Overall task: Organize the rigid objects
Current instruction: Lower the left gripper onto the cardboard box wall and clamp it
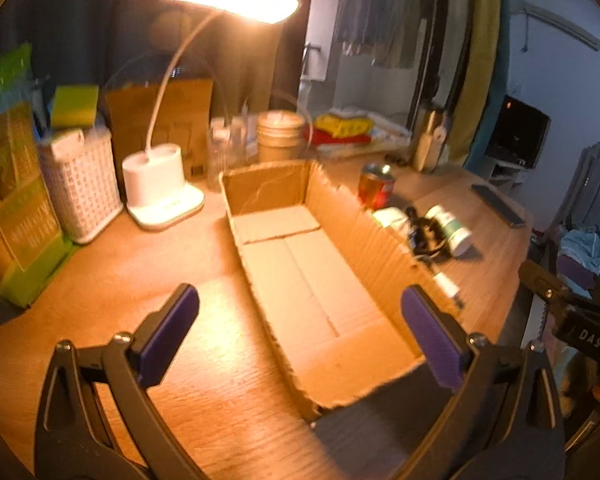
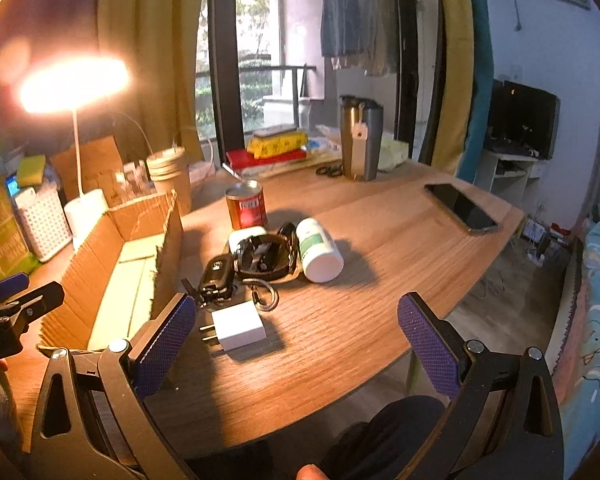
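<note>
Two grippers hover over a wooden desk (image 2: 380, 248), both with fingers spread wide and holding nothing. The left gripper (image 1: 300, 336) hangs above the near end of one open cardboard box (image 1: 300, 272), whose floor is bare. The right gripper (image 2: 296, 340) faces a cluster just right of the box (image 2: 112, 264): one white charger (image 2: 240, 326) nearest, one black key fob (image 2: 216, 276), one black open case (image 2: 266, 258), one white earbud case (image 2: 242, 238), one white bottle (image 2: 320, 254) on its side and one red can (image 2: 247, 205) standing behind. The cluster touches or nearly touches the box's torn right wall. One phone (image 2: 462, 208) lies well apart near the desk's far right edge; bare wood stretches between. One lit lamp (image 1: 160, 184) and one white basket (image 1: 80, 188) stand left of the box.
</note>
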